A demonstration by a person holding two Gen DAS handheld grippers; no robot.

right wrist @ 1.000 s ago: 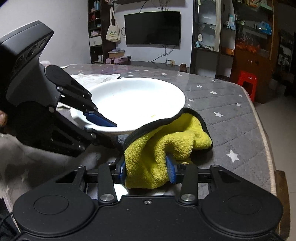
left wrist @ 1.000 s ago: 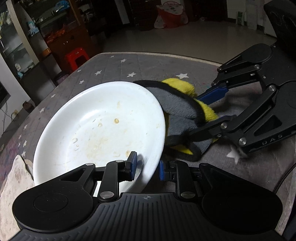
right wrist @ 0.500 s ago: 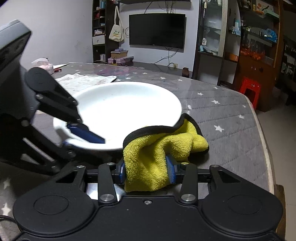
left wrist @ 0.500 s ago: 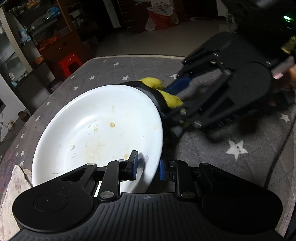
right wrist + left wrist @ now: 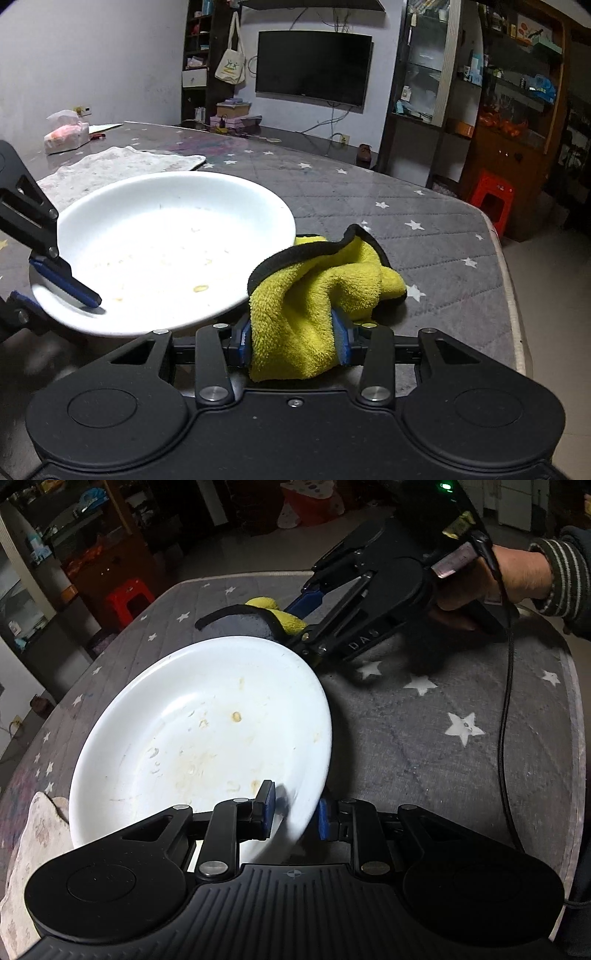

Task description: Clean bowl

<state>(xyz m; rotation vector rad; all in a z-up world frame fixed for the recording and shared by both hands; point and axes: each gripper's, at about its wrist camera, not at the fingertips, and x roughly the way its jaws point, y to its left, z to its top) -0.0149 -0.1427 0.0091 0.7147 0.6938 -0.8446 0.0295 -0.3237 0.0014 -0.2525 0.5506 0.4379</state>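
A wide white bowl (image 5: 207, 731) with brownish smears and small food bits is tilted up off the star-patterned table. My left gripper (image 5: 293, 814) is shut on the bowl's near rim, one blue pad inside and one outside. In the right wrist view the bowl (image 5: 162, 243) fills the left half, with the left gripper (image 5: 55, 291) clamped on its left edge. My right gripper (image 5: 293, 341) is shut on a yellow cloth (image 5: 317, 291) with a black hem, just beside the bowl's right rim. From the left wrist view the cloth (image 5: 258, 618) shows behind the bowl's far rim.
A grey quilted table cover (image 5: 443, 738) with white stars lies under everything. A pale rag (image 5: 118, 166) lies beyond the bowl, and a tissue pack (image 5: 66, 131) sits at the far left. A hand with a striped cuff (image 5: 524, 576) holds the right gripper; its cable (image 5: 506, 709) trails across the table.
The right gripper with the cloth has drawn away from under the bowl's side toward its far rim. The bowl stays clamped in the left gripper, shifted slightly.
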